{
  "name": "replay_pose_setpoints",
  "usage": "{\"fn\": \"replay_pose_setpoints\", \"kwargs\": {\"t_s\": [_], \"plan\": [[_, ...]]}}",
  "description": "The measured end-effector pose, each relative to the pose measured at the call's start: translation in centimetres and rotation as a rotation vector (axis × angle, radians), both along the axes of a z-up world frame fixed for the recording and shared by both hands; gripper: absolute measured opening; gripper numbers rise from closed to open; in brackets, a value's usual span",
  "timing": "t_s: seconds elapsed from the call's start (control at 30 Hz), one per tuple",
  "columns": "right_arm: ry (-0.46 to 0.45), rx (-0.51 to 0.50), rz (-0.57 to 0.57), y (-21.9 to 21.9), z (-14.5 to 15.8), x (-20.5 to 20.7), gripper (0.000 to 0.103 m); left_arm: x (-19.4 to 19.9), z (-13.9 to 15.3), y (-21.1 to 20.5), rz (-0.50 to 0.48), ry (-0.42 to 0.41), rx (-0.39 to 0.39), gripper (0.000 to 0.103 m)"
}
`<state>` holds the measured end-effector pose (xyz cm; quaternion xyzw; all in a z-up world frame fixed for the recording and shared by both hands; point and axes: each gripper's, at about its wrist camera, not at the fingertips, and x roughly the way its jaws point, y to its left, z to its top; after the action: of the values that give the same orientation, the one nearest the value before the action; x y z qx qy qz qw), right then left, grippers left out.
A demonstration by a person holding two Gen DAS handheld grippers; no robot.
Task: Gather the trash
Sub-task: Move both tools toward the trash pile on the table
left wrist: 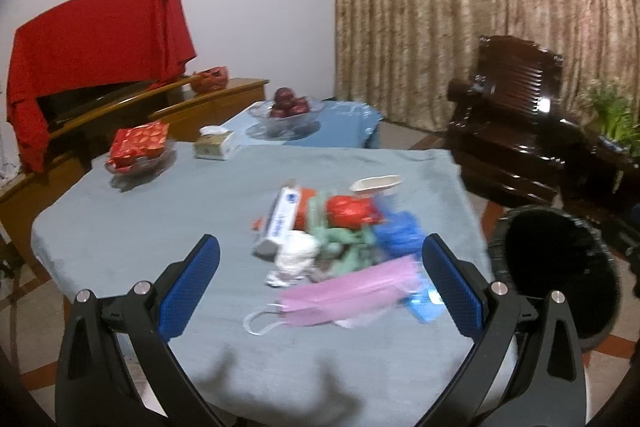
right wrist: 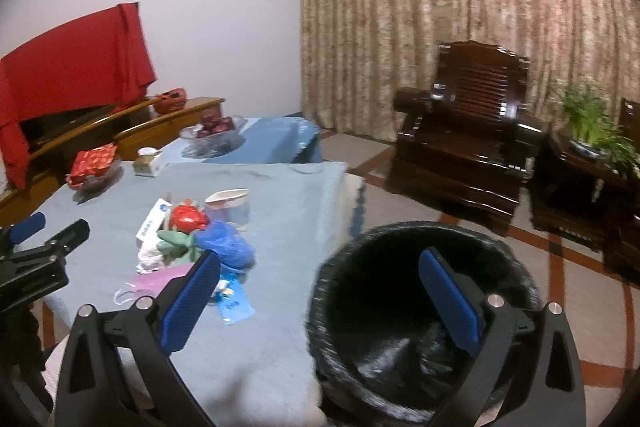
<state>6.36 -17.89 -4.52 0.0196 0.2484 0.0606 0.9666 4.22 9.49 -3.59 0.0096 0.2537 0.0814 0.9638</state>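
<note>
A pile of trash lies on the grey-blue tablecloth [left wrist: 152,227]: a pink face mask [left wrist: 340,295], a white crumpled paper [left wrist: 296,259], green wrapping [left wrist: 344,247], a red wrapper [left wrist: 348,211], a blue plastic bag [left wrist: 400,235], a white and blue box [left wrist: 284,215], a white paper tray [left wrist: 376,183] and a light blue packet [left wrist: 424,307]. My left gripper [left wrist: 320,247] is open and empty, just short of the pile. My right gripper [right wrist: 320,263] is open and empty above the black-lined trash bin [right wrist: 400,267]. The pile also shows in the right wrist view [right wrist: 200,239].
A glass dish with a red box [left wrist: 138,145], a tissue box [left wrist: 214,145] and a bowl of red fruit [left wrist: 288,107] stand farther back. A dark wooden armchair [right wrist: 468,131] and a potted plant [right wrist: 592,123] are to the right. The bin [left wrist: 556,267] stands by the table's right edge.
</note>
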Motion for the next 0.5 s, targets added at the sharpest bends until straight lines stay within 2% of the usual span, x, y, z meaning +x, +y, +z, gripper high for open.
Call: {"fn": "replay_pose_setpoints", "kwargs": {"t_s": [0.1, 0.2, 0.5], "plan": [[0.016, 0.006, 0.045, 1.9, -1.0, 2.2, 0.097, 1.1, -0.8, 2.3, 0.036, 0.006, -0.012, 0.098], [0.042, 0.007, 0.085, 3.7, -2.1, 4.7, 0.092, 2.5, -2.1, 4.1, 0.066, 0.027, -0.007, 0.098], [0.137, 0.001, 0.182, 8.8, -6.6, 11.8, 0.081, 6.7, -5.3, 6.6, 0.066, 0.081, -0.007, 0.098]]}}
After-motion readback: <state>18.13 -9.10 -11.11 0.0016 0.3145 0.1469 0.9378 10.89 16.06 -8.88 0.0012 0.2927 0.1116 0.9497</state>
